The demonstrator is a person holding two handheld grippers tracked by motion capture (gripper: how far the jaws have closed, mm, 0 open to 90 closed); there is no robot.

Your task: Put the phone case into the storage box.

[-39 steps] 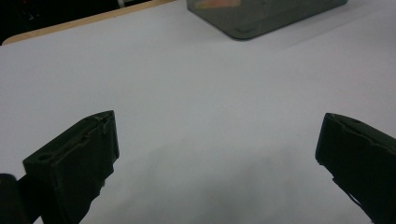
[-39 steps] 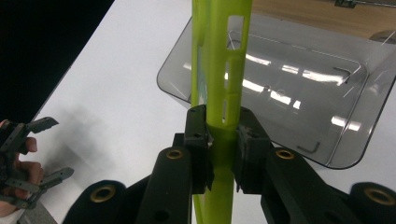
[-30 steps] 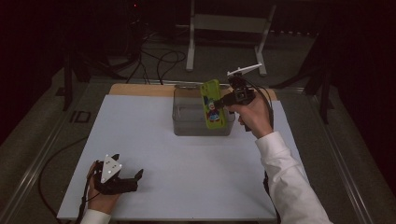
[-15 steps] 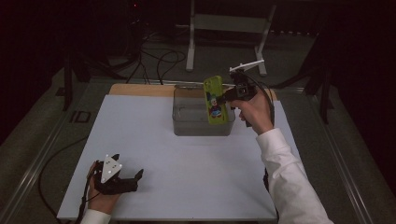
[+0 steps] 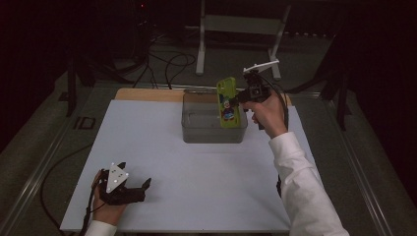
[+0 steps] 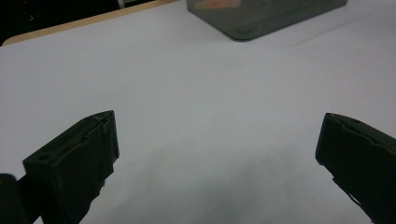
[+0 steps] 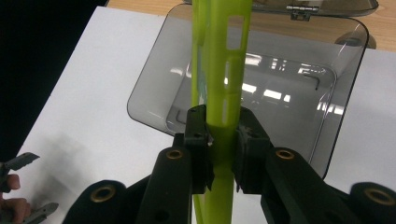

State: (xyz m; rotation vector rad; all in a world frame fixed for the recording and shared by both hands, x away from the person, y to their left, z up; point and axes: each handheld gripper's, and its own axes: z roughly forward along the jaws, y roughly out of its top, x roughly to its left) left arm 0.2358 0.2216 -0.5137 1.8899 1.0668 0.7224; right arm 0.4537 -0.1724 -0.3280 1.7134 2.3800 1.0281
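The right gripper [image 7: 219, 144] is squeezed tight on a flat green pack [image 5: 227, 102] held up over the clear box [image 5: 196, 130] on the white worktop [image 5: 162, 147], while the left gripper [image 5: 135, 189] rests wide open, holding nothing.

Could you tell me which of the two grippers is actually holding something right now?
The right gripper, raised over the clear bin, is clamped on the green packet; the left gripper sits open on the table, holding nothing.
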